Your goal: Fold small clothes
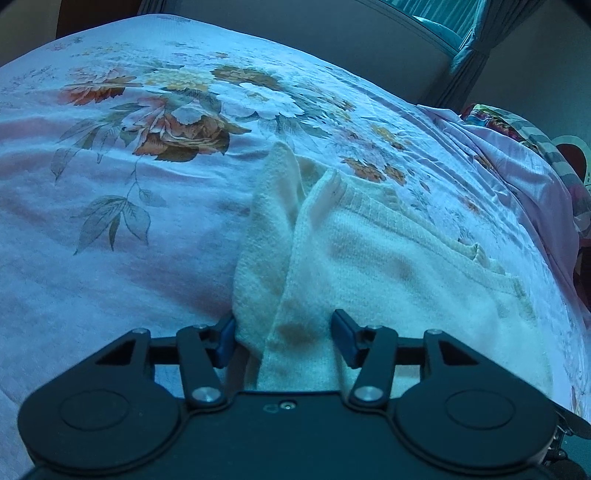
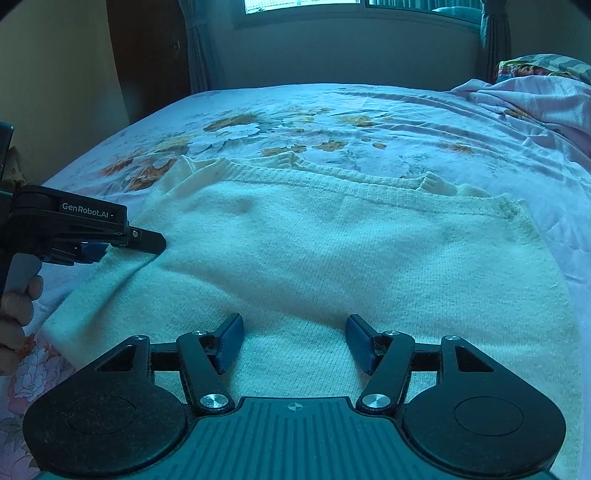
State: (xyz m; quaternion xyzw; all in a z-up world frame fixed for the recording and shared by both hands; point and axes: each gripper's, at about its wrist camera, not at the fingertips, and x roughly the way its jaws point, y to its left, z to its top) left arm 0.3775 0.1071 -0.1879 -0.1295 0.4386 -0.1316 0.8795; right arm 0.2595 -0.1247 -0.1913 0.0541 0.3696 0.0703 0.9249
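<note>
A cream knit sweater (image 2: 332, 251) lies flat on the floral bedspread (image 2: 369, 110), neckline towards the far side. Its left side is folded over, and the fold (image 1: 295, 258) runs up between my left gripper's (image 1: 283, 338) blue pads. The jaws stand half apart around this loose fold, which does not look squeezed. In the right wrist view the left gripper (image 2: 147, 247) sits at the sweater's left edge, where the cloth rises slightly. My right gripper (image 2: 295, 343) hovers open over the sweater's near hem, and only flat knit shows between its fingers.
A person's hand (image 2: 14, 310) holds the left gripper's handle. A crumpled pink sheet (image 2: 535, 99) and a colourful pillow (image 2: 543, 66) lie at the far right of the bed. A wall with a window (image 2: 303, 5) and curtains stands behind the bed.
</note>
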